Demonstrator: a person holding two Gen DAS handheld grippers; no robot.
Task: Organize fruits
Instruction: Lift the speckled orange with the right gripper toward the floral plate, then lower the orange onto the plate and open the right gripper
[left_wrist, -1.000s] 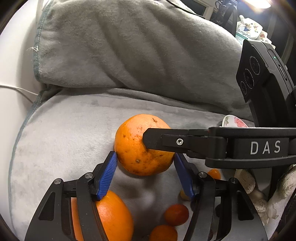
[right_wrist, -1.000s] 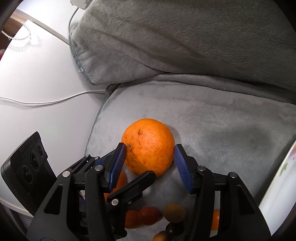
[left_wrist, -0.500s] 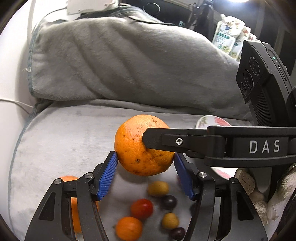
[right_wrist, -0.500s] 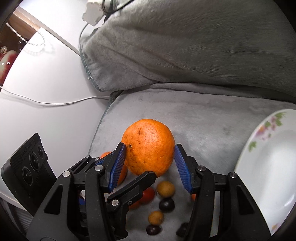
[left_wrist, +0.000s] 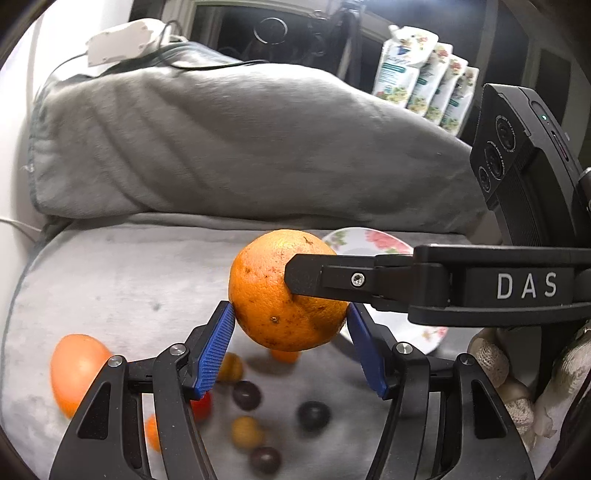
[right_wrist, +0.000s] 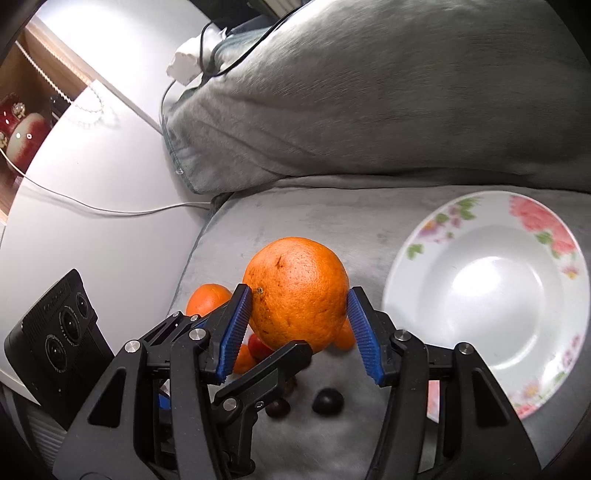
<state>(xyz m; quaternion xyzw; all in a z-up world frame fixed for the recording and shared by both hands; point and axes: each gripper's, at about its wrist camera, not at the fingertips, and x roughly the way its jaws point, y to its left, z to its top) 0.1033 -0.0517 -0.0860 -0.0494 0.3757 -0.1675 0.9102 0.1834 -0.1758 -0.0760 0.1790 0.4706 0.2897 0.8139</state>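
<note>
Left wrist view: left gripper (left_wrist: 290, 334) & right gripper (left_wrist: 295, 277) both clamped on the big orange (left_wrist: 284, 291), held up over the grey cushion (left_wrist: 122, 273). Step: carrying it, prob. to the plate (left_wrist: 369, 240) far right.

Right wrist view: right gripper (right_wrist: 297, 325) squeezes the orange (right_wrist: 297, 291); plate (right_wrist: 487, 295) sits empty on the right. Next: go right, lower, let go w/ both. Small fruits (right_wrist: 327, 401) lie below, not in the way.

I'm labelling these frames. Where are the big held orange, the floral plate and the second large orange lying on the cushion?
big held orange (right_wrist: 299, 291), right wrist view, front face.
floral plate (right_wrist: 491, 295), right wrist view, white centre.
second large orange (left_wrist: 75, 369), left wrist view, middle.
</note>
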